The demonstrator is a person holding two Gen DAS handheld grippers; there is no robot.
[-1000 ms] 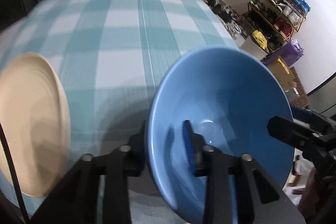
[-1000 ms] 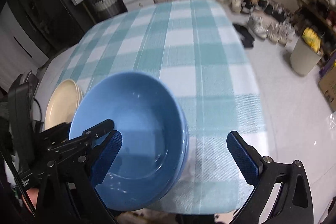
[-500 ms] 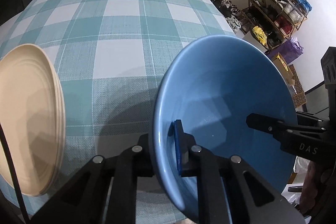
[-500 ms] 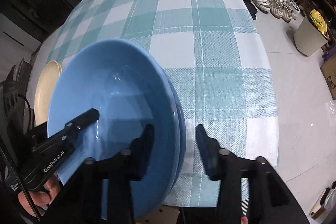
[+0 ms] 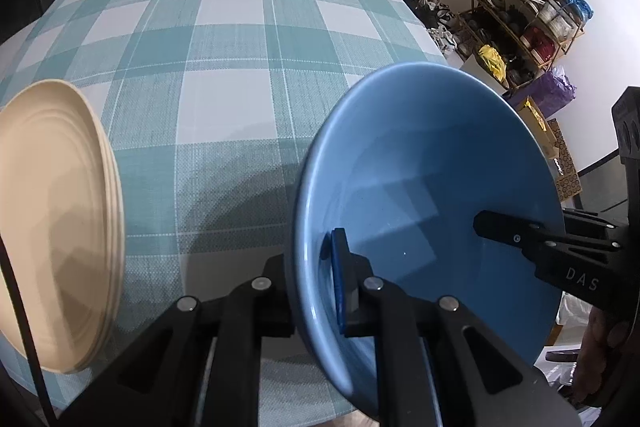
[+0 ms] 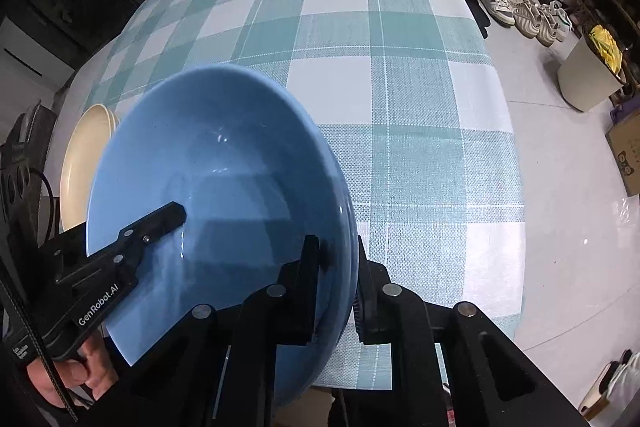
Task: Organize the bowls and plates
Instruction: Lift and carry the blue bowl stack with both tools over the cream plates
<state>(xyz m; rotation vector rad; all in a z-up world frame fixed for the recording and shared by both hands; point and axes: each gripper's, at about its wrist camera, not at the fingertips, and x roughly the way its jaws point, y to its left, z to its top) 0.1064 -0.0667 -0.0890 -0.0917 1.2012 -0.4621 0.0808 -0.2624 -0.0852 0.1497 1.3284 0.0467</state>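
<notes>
Left gripper (image 5: 310,291): jaws pinched on the near-left rim of the blue bowl (image 5: 432,195), one pad inside the wall, one outside.
Right gripper (image 6: 338,279): jaws closing on the opposite, right-hand rim; the rim sits between the pads and they look to be pressing it.
Bowl position: at the near edge of the table (image 6: 384,39), tipped so the far rim stands higher. The right wrist view shows layered rim edges at the grip, so probably a nested stack; count cannot be told.
Key relation: the bowl spans between the two grippers, each on one side of the rim, so neither hand is nearer. A round bowl has no long axis; the line that matters runs rim to rim, left to right.
Plates (image 5: 56,227): cream stack, apart from the bowl, on the left gripper's side, near the table corner.
Judgement: a two-handed lift needs both grips level.
Writing: "DAS" on the right gripper's finger in the left view; "GenRobot.AI" on the left gripper's finger in the right view.
</notes>
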